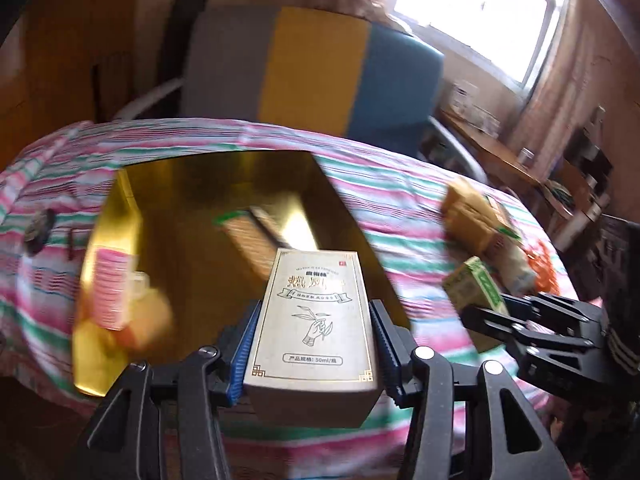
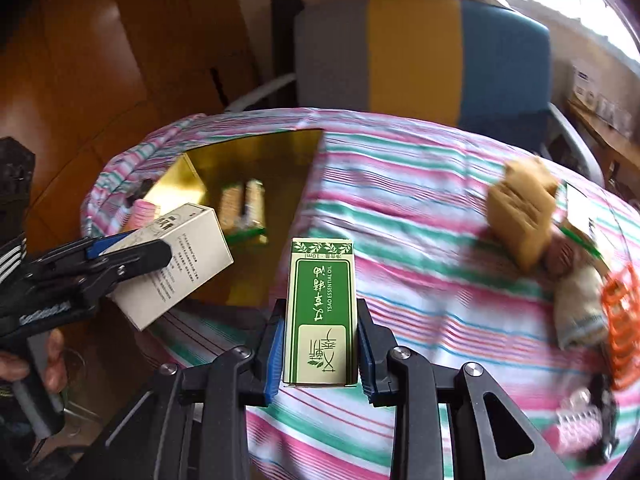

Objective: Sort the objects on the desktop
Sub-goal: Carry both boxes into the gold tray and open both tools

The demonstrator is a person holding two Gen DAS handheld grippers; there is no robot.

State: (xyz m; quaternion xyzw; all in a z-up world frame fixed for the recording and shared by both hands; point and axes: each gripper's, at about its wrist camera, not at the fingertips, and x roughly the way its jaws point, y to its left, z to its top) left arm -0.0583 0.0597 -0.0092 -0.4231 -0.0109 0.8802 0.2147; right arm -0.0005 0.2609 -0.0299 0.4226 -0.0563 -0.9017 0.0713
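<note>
Both grippers pinch cartons, left gripper [image 1: 314, 334] w/ grey box [image 1: 314, 320], right gripper [image 2: 319, 344] w/ green box [image 2: 319, 312], both held near the gold tray [image 1: 192, 184], which has a few items in already; pile [image 2: 560, 248] on cloth unsorted.

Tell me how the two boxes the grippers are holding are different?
The beige box in the left gripper is wide and pale with a hand drawing; the green essential oil box in the right gripper is narrower and green-and-cream with leaves. Both are small cardboard cartons clamped between blue pads above the striped tablecloth.
</note>
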